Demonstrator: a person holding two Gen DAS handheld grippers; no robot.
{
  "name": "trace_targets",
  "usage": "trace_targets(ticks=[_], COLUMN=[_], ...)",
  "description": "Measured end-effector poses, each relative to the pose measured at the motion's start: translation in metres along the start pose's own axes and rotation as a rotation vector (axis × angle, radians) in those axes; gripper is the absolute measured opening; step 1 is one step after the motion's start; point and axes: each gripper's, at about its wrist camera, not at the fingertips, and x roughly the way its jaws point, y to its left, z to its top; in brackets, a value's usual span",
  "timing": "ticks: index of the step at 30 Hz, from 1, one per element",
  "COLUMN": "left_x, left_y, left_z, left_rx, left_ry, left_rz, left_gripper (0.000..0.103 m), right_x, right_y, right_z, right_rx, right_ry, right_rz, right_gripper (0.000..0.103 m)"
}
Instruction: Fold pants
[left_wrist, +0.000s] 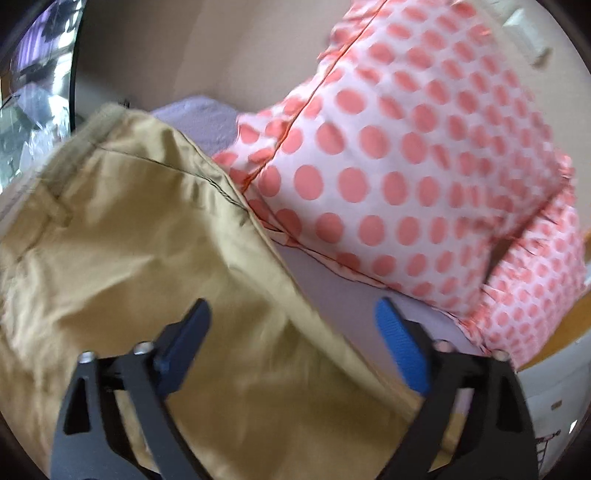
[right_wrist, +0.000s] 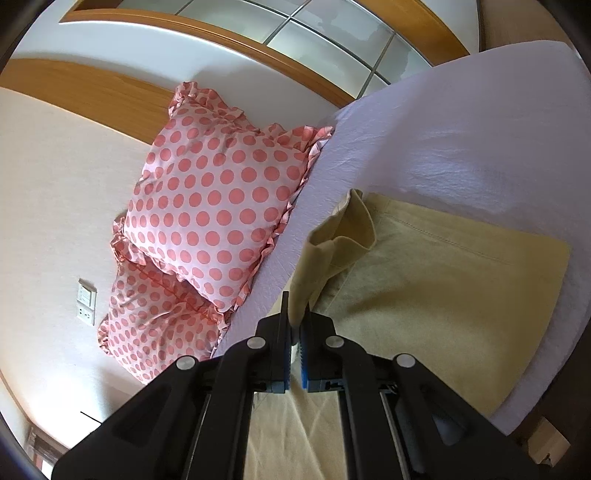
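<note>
The tan pants (left_wrist: 147, 266) lie on the pale lilac bed sheet (left_wrist: 332, 291). My left gripper (left_wrist: 291, 325) is open, hovering just above the pants, with the cloth's edge running between its blue fingers (left_wrist: 402, 347). In the right wrist view the pants (right_wrist: 443, 295) lie spread flat on the sheet (right_wrist: 461, 140). My right gripper (right_wrist: 295, 314) is shut on a raised fold of the pants (right_wrist: 325, 254) at their near edge.
Two white pillows with pink dots (right_wrist: 214, 206) lean against the wall at the head of the bed; they also show in the left wrist view (left_wrist: 424, 155). A wall switch plate (right_wrist: 86, 301) is beside them. A wooden frame (right_wrist: 258, 40) is behind.
</note>
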Motion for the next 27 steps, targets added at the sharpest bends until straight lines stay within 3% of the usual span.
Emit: trace_targets(ticks=[1, 2, 3, 5, 7, 10, 13, 17, 22, 24, 25, 26, 27], left_x=[0.007, 0.016, 0.018, -0.001, -0.046, -0.126, -0.181, -0.198, -0.193, -0.19, -0.191, -0.192, -0.193], left_y=[0.001, 0.008, 0.012, 0.021, 0.023, 0.042, 0.066, 0.107, 0.129, 0.133, 0.134, 0.136, 0.136], left_z=[0.003, 0.005, 0.003, -0.008, -0.029, -0.08, -0.148, -0.218, -0.246, -0.252, -0.254, -0.258, -0.257], left_rx=[-0.011, -0.042, -0.072, -0.098, -0.031, 0.01, 0.041, -0.029, -0.072, -0.071, -0.07, -0.072, -0.075], left_ry=[0.014, 0.041, 0.054, 0.007, -0.07, -0.17, -0.21, -0.163, -0.14, -0.139, -0.142, -0.15, -0.154], left_rz=[0.001, -0.024, -0.046, -0.089, -0.123, -0.191, -0.169, -0.145, -0.141, -0.141, -0.14, -0.146, -0.155], left_gripper=[0.059, 0.013, 0.003, 0.002, 0.002, 0.002, 0.003, 0.003, 0.003, 0.005, 0.008, 0.01, 0.011], right_x=[0.0, 0.001, 0.001, 0.0, -0.008, -0.027, -0.042, -0.043, -0.043, -0.05, -0.053, -0.06, -0.067], right_y=[0.0, -0.001, -0.002, 0.0, 0.003, 0.002, -0.008, -0.028, -0.037, -0.03, -0.028, -0.025, -0.025], right_z=[0.0, 0.001, 0.002, 0.003, 0.007, 0.015, 0.019, 0.013, 0.007, 0.006, 0.006, 0.005, 0.005], right_rx=[-0.001, 0.003, 0.01, 0.011, -0.001, -0.013, -0.017, 0.004, -0.016, -0.065, -0.08, -0.098, -0.109], right_ry=[0.0, 0.0, 0.003, 0.002, -0.017, -0.06, -0.086, -0.065, -0.047, -0.047, -0.053, -0.081, -0.112], right_rz=[0.001, 0.003, 0.012, 0.02, 0.028, 0.032, -0.003, -0.065, -0.134, -0.174, -0.197, -0.232, -0.247], right_gripper=[0.003, 0.003, 0.003, 0.003, 0.003, 0.003, 0.003, 0.003, 0.004, 0.012, 0.035, 0.07, 0.083])
